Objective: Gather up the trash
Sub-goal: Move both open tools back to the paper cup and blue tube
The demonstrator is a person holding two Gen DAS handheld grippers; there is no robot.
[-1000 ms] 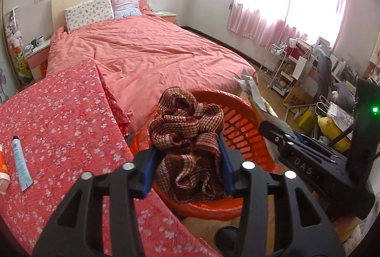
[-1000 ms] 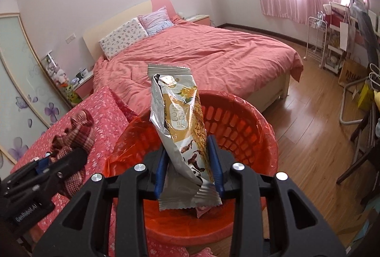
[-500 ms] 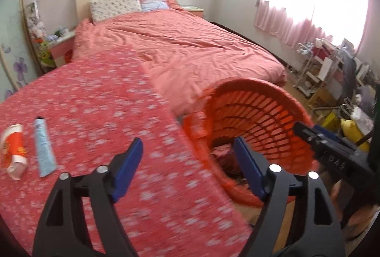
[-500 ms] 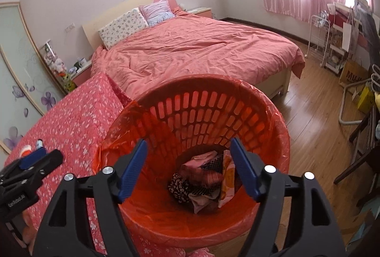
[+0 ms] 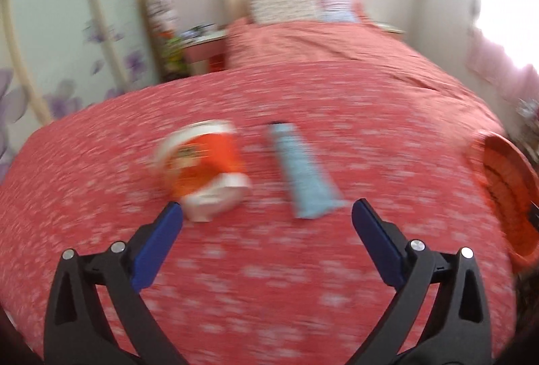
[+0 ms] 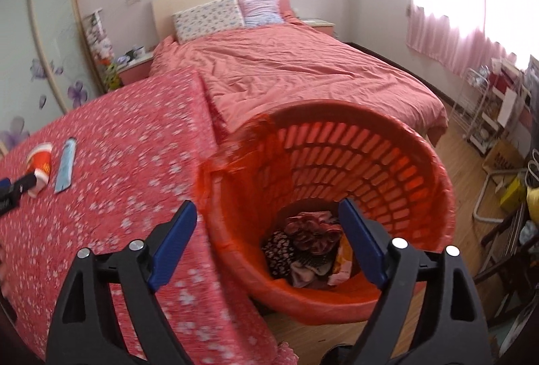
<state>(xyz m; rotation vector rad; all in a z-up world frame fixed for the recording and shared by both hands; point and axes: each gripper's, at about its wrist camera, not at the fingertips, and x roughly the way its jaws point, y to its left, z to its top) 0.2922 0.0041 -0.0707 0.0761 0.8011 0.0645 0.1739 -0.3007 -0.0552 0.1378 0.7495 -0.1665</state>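
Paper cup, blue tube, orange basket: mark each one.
Paper cup [image 5: 205,168]: left wrist view, orange side wall.
Blue tube [image 5: 305,174]: left wrist view, mid-body.
Orange basket [image 6: 370,162]: right wrist view, slotted inner wall.

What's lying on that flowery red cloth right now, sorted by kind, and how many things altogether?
Paper cups, red and white, tipped on its side: 1, the cup
Light blue squeeze tubes: 1, the tube
Total on the flowery cloth: 2
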